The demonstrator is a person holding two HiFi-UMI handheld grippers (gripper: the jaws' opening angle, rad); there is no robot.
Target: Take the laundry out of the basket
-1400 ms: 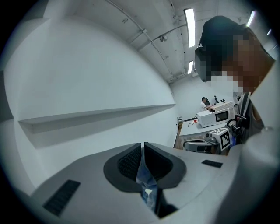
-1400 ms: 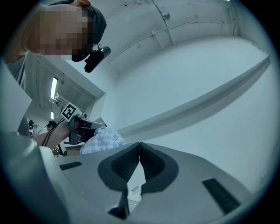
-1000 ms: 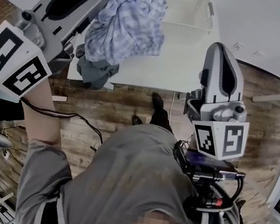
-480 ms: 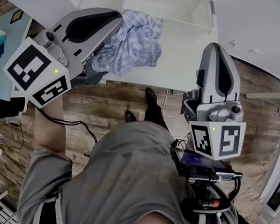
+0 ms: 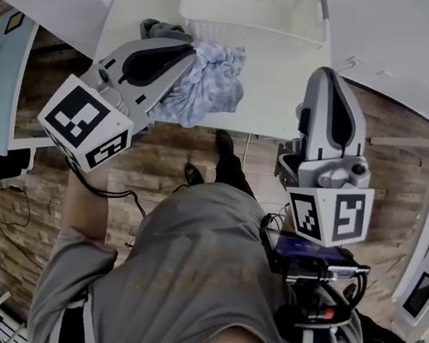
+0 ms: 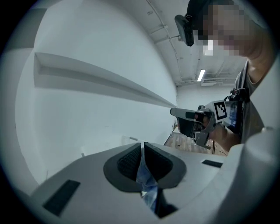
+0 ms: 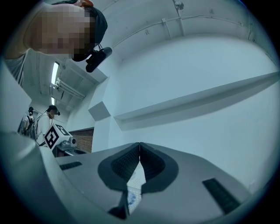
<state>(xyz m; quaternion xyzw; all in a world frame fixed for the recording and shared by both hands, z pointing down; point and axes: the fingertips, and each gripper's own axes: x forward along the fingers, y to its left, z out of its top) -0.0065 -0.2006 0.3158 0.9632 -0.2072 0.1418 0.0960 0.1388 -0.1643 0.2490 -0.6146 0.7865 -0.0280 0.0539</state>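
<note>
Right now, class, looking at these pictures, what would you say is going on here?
A person stands at a white table with tongs in each hand. The left tongs are clamped on a blue checked cloth, which hangs over the table just in front of the white basket. A dark grey garment lies on the table beside the basket. The right tongs are shut and empty, off to the right. No laundry shows in the visible part of the basket.
</note>
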